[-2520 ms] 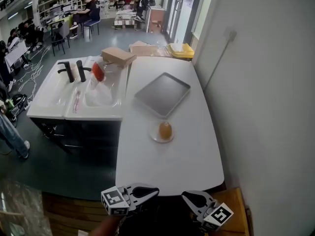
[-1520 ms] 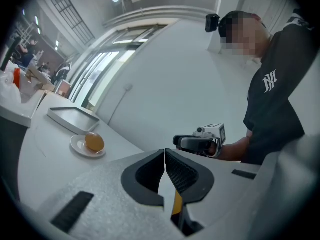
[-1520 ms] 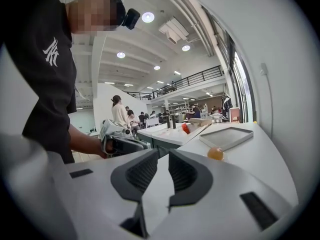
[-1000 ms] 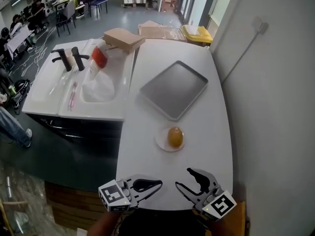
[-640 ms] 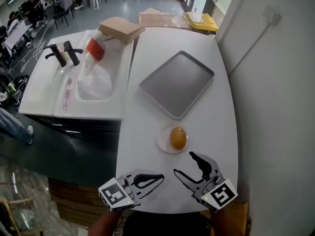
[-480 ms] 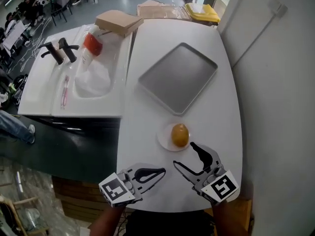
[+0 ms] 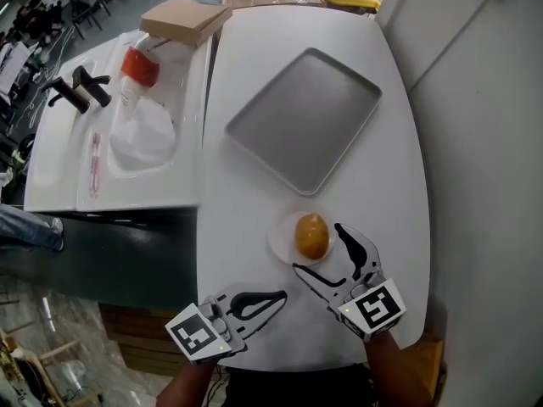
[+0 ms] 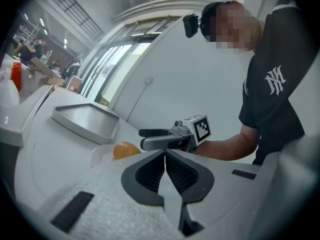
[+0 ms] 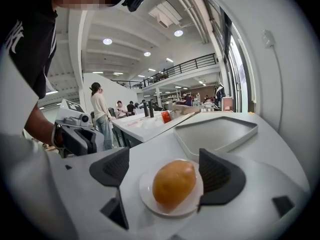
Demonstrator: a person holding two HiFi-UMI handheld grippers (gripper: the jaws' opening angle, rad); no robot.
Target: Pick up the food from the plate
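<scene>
An orange, egg-shaped piece of food (image 7: 311, 234) lies on a small white plate (image 7: 282, 246) near the front of the white table. My right gripper (image 7: 320, 248) is open at the plate's near right side, its jaws having just been opening wider. In the right gripper view the food (image 9: 174, 184) sits on the plate (image 9: 146, 196) just ahead of the two spread pads, which do not touch it. My left gripper (image 7: 273, 298) is shut and empty at the table's front edge, left of the plate. The left gripper view shows its jaws meeting, with the food (image 8: 125, 149) beyond.
A grey metal tray (image 7: 304, 119) lies behind the plate. A white sink unit (image 7: 76, 168) with black taps, a red-topped bag (image 7: 136, 66) and a cardboard box (image 7: 187, 19) are at the left. A wall runs along the table's right side.
Both grippers have come forward over the table toward the plate. The right gripper's jaws have spread wider and now flank the plate's near side. The left stays shut.
</scene>
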